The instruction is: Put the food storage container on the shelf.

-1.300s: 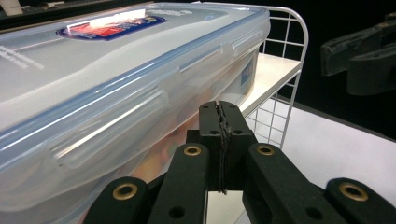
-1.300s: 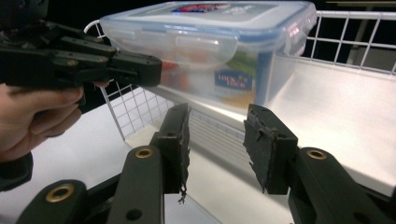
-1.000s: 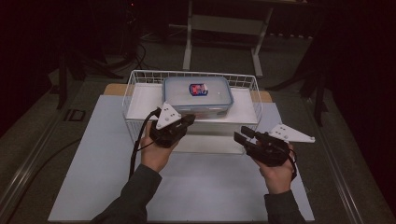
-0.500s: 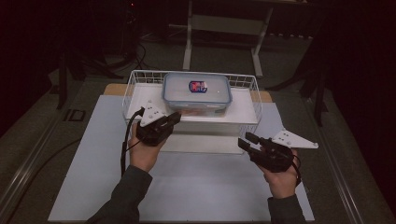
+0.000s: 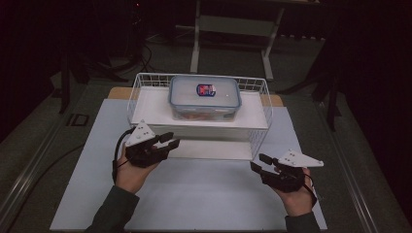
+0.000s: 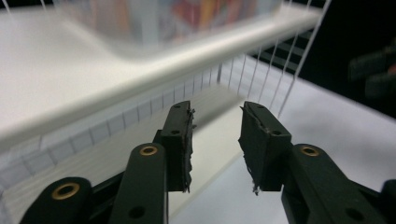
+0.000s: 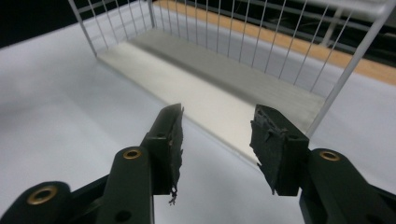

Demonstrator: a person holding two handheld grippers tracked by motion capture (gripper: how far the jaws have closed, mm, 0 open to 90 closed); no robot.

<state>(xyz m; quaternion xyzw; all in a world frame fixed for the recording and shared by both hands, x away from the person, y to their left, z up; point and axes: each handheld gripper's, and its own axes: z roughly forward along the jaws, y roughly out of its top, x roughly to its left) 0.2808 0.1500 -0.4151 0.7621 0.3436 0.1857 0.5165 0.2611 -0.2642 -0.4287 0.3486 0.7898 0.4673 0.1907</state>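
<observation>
High view: white table sheet [image 5: 194,204] over a table with a wooden edge [image 5: 119,92] at the far side; white wire basket [image 5: 145,82] at centre far, raised white shelf board [image 5: 155,109] inside, lower white board [image 5: 214,150] beneath; clear lidded container [image 5: 204,97] centred on the shelf board, blue-grey rim, red-and-blue label [image 5: 205,90] on lid, lettering too small to read, reddish contents faint through the side wall. Left gripper [image 5: 170,141] in left hand [image 5: 130,172], near the basket's front left corner, grey three-cornered plate [image 5: 140,133] on top, jaws pointing right toward the basket front, a small gap between them, nothing held; cable [image 5: 116,150] looping at the wrist. Right gripper [image 5: 258,162] in right hand [image 5: 296,196], off the basket's front right corner, well apart from the left one, jaws pointing left, apart, nothing held; grey plate [image 5: 297,159] on top.

Left gripper view: two black jaws parted, gap bare; torn pad edges on inner faces; shelf board's edge [image 6: 140,79] running overhead, blurred; container's underside [image 6: 163,23] above it, coloured contents smeared, no legible writing; basket wires [image 6: 261,74] ahead; lower board [image 6: 140,149] beyond the tips.

Right gripper view: two black jaws wide apart, gap bare; frayed pads; lower board's near corner [image 7: 205,107] ahead between the tips; basket wires [image 7: 345,74] rising at right and rear; wooden table edge [image 7: 280,39] behind.
</observation>
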